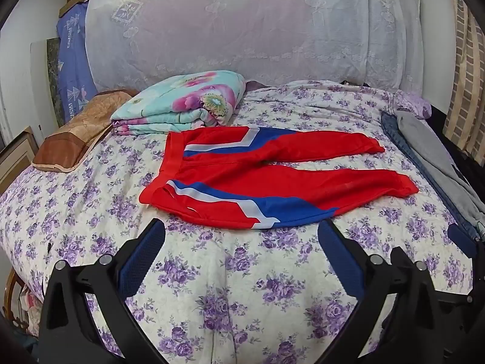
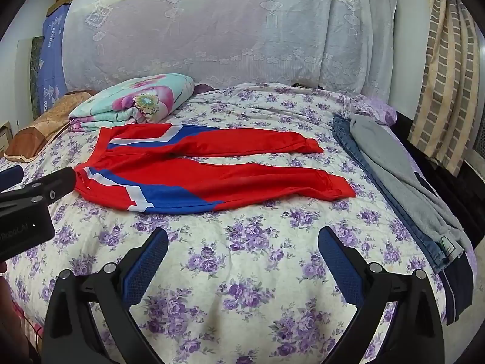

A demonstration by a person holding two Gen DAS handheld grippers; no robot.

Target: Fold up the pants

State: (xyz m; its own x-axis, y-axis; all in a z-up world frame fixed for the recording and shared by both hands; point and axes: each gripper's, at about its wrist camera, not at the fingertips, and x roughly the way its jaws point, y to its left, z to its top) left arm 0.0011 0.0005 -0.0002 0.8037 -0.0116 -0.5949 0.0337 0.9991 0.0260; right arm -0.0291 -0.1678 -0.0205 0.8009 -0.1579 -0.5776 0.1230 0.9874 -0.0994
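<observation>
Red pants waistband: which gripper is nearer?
Left. The left gripper sits right beside the waistband end of the red pants, jaws open. The right gripper hangs over bare bedspread, short of the pants' near edge.

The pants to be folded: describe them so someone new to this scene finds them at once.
On the purple-flowered bedspread, just in front of the folded floral quilt, lie the red pants, spread flat, legs pointing right. Only they have blue-and-white stripes; the grey and denim clothes are plain.

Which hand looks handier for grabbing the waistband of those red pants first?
Probably the left. In the right view, the left tongs sit right beside the red pants' waistband, while the right tongs hover open over bare bedspread.
</observation>
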